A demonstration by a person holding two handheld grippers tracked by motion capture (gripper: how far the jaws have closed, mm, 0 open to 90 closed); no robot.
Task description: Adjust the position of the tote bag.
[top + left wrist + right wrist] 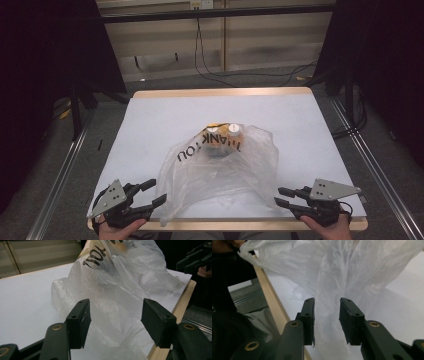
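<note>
A: Report the jaw state, both units.

B: Left gripper (pixel 113 322): jaws spread, with film of the plastic bag (pixel 117 290) lying in the gap; the pads do not press it. Right gripper (pixel 327 320): jaws set narrower but apart, a fold of the same bag standing between them; whether the pads touch the film cannot be told, and no pinch is evident.

A: Where does the bag lie from the jaws?

B: Directly ahead of each pair. In the high view the left gripper (pixel 150 196) points at the bag's near left corner, and the right gripper (pixel 285 196) points at its near right edge. The bag (pixel 220 170) runs its long axis away from the jaws, open end toward them, with the bottles (pixel 225 132) at the far end under the "THANK YOU" print.

A: Which hand is nearer?

B: Judged roughly equal; both sit at the bag's near edge.

A: Surface and surroundings?

B: A white sheet (pixel 150 125) covers a wood-edged table (pixel 220 92). Beyond the table: grey floor, trailing cables (pixel 210 70), pale wall panels and dark curtains at both sides.
</note>
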